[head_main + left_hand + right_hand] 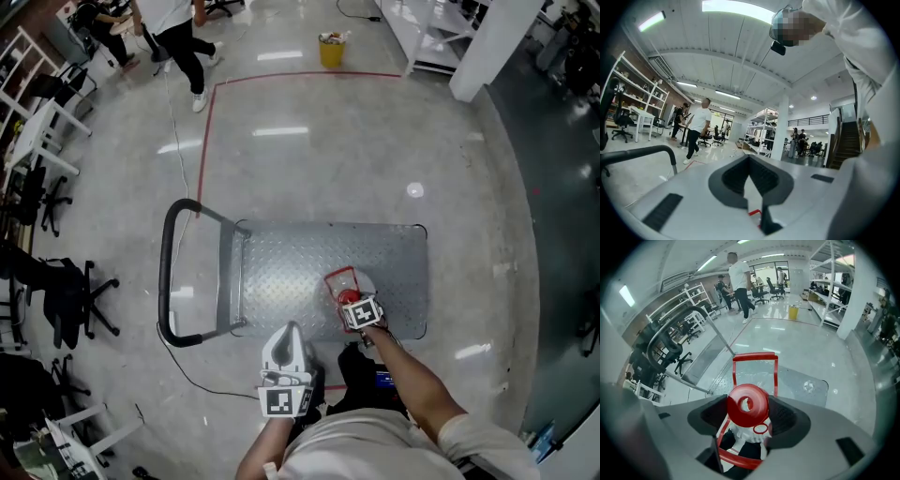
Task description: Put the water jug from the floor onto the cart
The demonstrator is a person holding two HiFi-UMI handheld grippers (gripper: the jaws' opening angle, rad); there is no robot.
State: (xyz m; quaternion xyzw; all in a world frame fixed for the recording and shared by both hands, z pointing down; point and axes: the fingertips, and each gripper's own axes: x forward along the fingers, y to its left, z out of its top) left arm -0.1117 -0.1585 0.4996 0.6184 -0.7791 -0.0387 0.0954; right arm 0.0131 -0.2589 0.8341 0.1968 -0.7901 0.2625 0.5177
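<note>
The water jug (343, 284) is clear plastic with a red cap (748, 405) and a red carry handle (754, 357). It is over the near edge of the grey metal cart (300, 253); I cannot tell whether it rests on the deck. My right gripper (355, 306) is shut on the jug's neck just under the cap, seen close up in the right gripper view (749, 417). My left gripper (289, 333) hangs nearer me, off the cart's near side, jaws together with nothing between them, and it points up across the room (750, 161).
The cart's black push handle (169, 272) rises at its left end. Office chairs (66, 300) and desks line the left side. A yellow bucket (331, 49) and a walking person (178, 37) are far off. A white pillar (487, 47) and shelving stand at the back right. A black cable (202, 380) lies on the floor.
</note>
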